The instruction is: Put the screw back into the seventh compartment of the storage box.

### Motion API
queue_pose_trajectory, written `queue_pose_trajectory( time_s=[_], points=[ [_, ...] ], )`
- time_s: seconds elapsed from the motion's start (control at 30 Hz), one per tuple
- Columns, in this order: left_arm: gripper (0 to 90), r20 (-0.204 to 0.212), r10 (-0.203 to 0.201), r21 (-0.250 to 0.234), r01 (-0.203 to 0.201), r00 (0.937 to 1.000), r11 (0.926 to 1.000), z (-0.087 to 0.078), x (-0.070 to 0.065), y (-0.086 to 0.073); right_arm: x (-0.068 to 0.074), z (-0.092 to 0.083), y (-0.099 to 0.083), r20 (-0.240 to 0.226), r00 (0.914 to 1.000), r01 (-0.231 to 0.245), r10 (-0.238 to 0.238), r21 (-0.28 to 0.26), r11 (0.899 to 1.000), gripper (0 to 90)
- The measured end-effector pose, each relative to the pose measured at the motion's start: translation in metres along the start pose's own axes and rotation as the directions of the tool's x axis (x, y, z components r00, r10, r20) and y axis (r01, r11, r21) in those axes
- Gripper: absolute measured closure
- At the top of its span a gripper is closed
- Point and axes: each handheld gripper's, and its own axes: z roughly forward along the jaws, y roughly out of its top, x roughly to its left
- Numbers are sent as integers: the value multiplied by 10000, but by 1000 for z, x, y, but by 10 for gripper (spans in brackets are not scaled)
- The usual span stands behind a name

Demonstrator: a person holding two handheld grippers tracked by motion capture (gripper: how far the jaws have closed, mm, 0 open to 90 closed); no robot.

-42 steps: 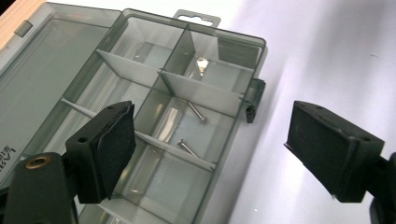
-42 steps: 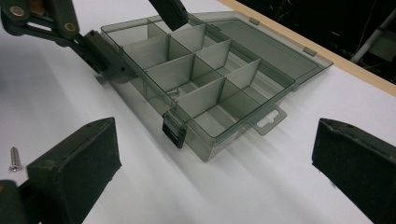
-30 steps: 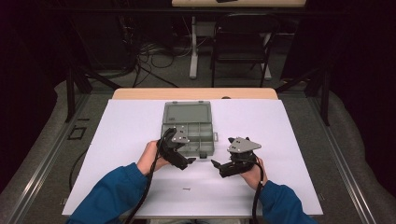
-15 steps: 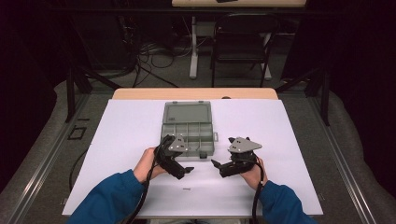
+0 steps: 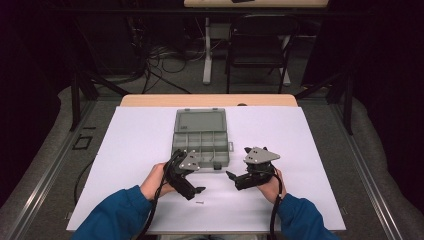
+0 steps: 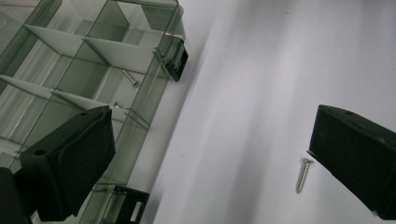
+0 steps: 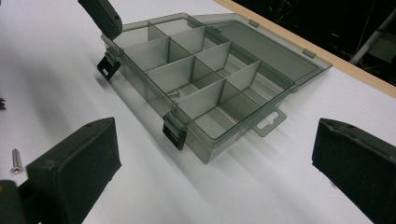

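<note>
High view: open organizer box (image 5: pixel 201 141) mid-table | left tool (image 5: pixel 192 186) spread above loose screw (image 5: pixel 200 202) near the box | right tool (image 5: pixel 235 177) spread, empty | screws (image 6: pixel 131 80) already binned, one seemingly left.

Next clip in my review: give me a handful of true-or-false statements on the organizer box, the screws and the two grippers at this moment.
1. The organizer box has its lid open. True.
2. The left gripper is clamped on a screw. False: its jaws stand apart, and the loose screw lies on the white table cover between them.
3. At least one screw lies inside a box compartment. True.
4. The right gripper holds the box's lid. False: it is open, holding nothing, beside the box.
</note>
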Motion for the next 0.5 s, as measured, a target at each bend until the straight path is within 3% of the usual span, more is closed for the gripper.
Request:
queue_pose_trajectory(
  time_s=[0.13,0.27,0.3,0.5],
  points=[
    [0,9,90,3,-90,10000,10000,1,-3,-2,0,0,0,-17,10000,-2,2,-40,10000,0],
    [0,163,217,153,-220,9996,9996,3,-6,-4,0,0,0,-27,10000,15,-15,-29,10000,0],
    [1,303,399,425,-412,9987,9982,6,-10,-4,0,0,0,-20,10000,50,-50,-33,10000,0],
    [3,554,595,553,-626,9967,9965,15,-18,-6,0,0,0,-19,10000,29,-29,-25,10000,0]
  ],
)
